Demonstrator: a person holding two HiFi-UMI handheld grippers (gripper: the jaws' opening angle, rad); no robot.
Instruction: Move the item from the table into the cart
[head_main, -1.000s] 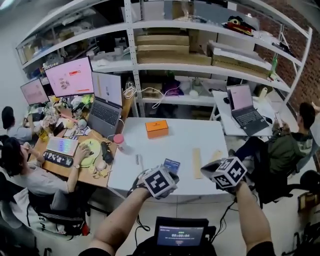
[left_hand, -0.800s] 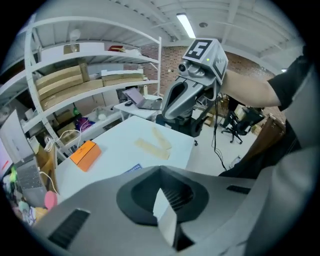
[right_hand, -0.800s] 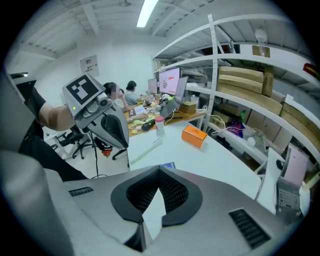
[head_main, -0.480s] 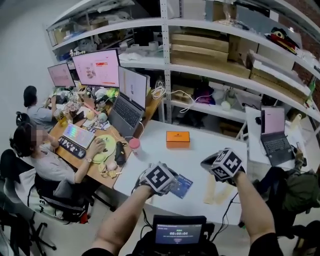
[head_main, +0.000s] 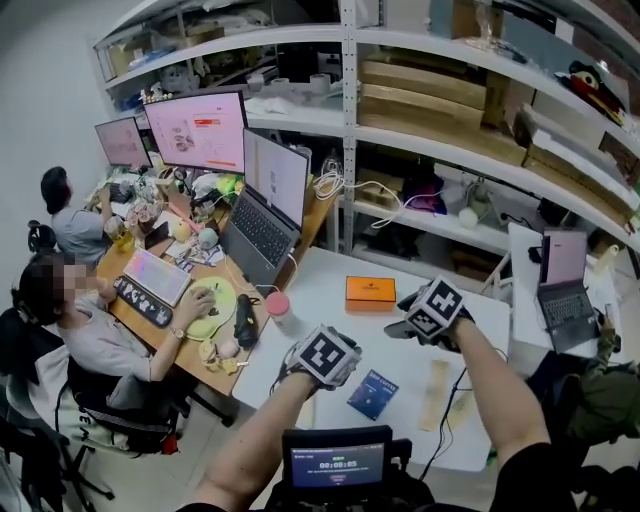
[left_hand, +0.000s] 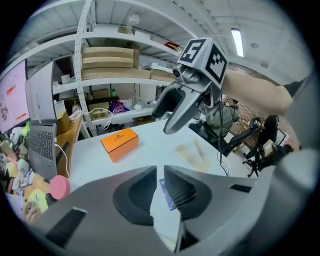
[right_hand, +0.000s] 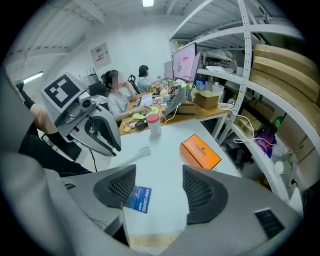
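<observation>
An orange box (head_main: 370, 292) lies near the back of the white table (head_main: 330, 275), and a blue coffee packet (head_main: 373, 393) lies near the front. My left gripper (head_main: 324, 356) hovers just left of the packet. Its jaws are opening, a narrow gap apart, with nothing gripped (left_hand: 157, 182). Through that gap I see the packet (left_hand: 168, 194) on the table below. My right gripper (head_main: 408, 318) hangs right of the orange box (right_hand: 200, 151). Its jaws (right_hand: 152, 187) are opening wide and hold nothing. The packet (right_hand: 138, 199) lies below its left finger.
Wooden strips (head_main: 437, 392) lie at the table's right front. A pink-lidded cup (head_main: 277, 306) and a white comb-like piece (right_hand: 137, 155) sit at its left. A cluttered desk (head_main: 170, 300) with seated people adjoins on the left, shelving (head_main: 450, 140) behind, a laptop table (head_main: 560, 290) right.
My view has swung left and closer to the table. The right gripper has moved forward to beside the orange box. The left gripper has shifted slightly left of the blue packet.
</observation>
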